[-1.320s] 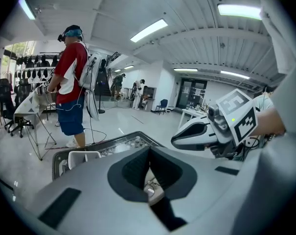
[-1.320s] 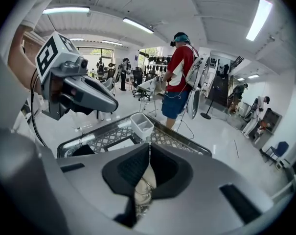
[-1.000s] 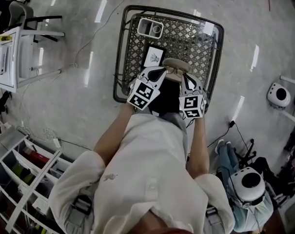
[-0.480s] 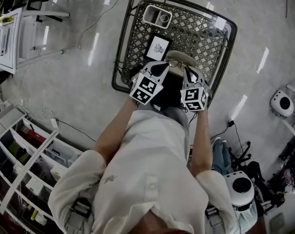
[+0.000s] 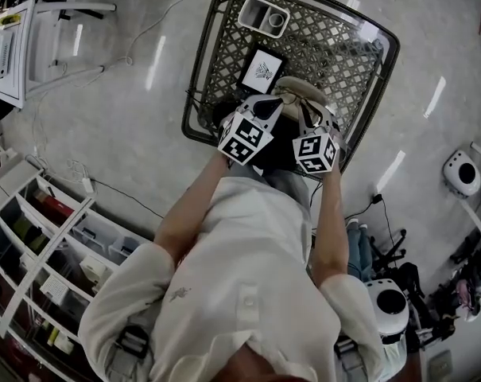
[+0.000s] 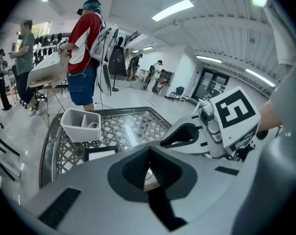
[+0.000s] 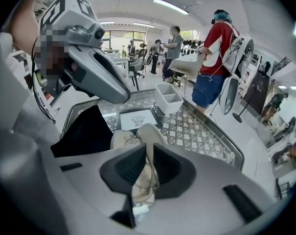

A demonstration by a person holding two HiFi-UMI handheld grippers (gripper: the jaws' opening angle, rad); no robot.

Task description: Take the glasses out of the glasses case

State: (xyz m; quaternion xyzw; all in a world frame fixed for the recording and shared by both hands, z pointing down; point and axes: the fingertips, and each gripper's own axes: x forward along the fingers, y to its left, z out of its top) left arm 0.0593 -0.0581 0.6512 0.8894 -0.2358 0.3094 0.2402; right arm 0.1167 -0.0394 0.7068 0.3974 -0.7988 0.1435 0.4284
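Poises both tongs steeply above the open beige glasses case (image 5: 304, 93) at the near edge of the lattice table (image 5: 224, 54), probably one to steady and one to lift. Shows the left gripper (image 6: 148, 153) with tips together on nothing, and the right gripper (image 7: 147, 148) with jaws parted, just been opening, astride the wire glasses (image 7: 149, 180) unpinched. Leaves the glasses in the case, long axis along the right jaws' line, far end near the framed card (image 7: 138, 120).

Beige glasses case (image 7: 148, 132) laid open on lattice bench (image 7: 201, 131), beside black cloth (image 7: 86, 131); thin wire-framed glasses (image 7: 148, 182) seen lying inside.
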